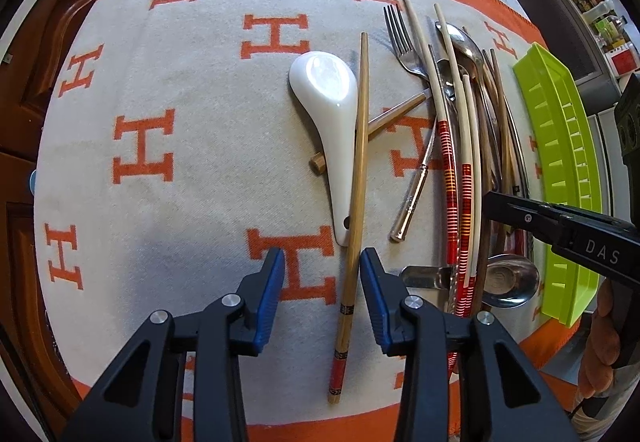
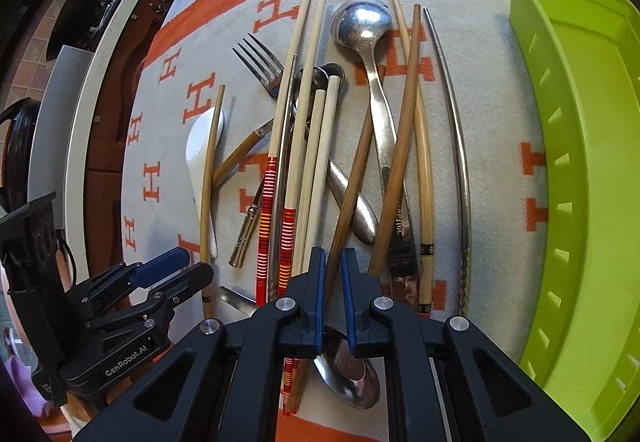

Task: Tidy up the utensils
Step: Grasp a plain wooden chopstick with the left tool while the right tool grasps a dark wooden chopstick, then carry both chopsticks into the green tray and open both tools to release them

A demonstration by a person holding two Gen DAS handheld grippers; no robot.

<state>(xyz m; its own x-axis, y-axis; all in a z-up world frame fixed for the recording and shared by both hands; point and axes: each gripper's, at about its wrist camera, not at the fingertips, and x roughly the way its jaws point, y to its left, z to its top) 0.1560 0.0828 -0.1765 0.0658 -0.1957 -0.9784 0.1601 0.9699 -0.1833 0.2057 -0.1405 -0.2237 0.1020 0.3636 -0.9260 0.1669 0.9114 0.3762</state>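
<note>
While the utensils lie scattered on the grey cloth [image 1: 192, 170] with its orange letters, we see our right gripper [image 2: 333, 298] pointing down into the thick of the pile, its blue pads pressed onto a dark brown chopstick [image 2: 352, 198] that runs up between them and leans over the other pieces. Under that same gripper a steel spoon's bowl [image 2: 352, 378] shows, and just to its left lie two pale chopsticks with red and yellow banded ends [image 2: 266, 210]. A large steel spoon [image 2: 362, 22] lies further up the pile, a fork [image 2: 260, 58] to its left, and a thin metal chopstick [image 2: 460, 146] curves along the right edge of the heap. Beside that, to the right, stands the lime green tray [image 2: 580, 146], touching none of the utensils that we can make out.

Our left gripper [image 1: 322, 270] hangs over a light bamboo chopstick [image 1: 358, 170] that lies apart from the heap; the jaws stand on either side of it with gaps on both sides, so they grip nothing. The chopstick rests across the handle of a white ceramic spoon [image 1: 324, 98], and a second bamboo chopstick [image 1: 372, 126] pokes out from beneath both.
</note>
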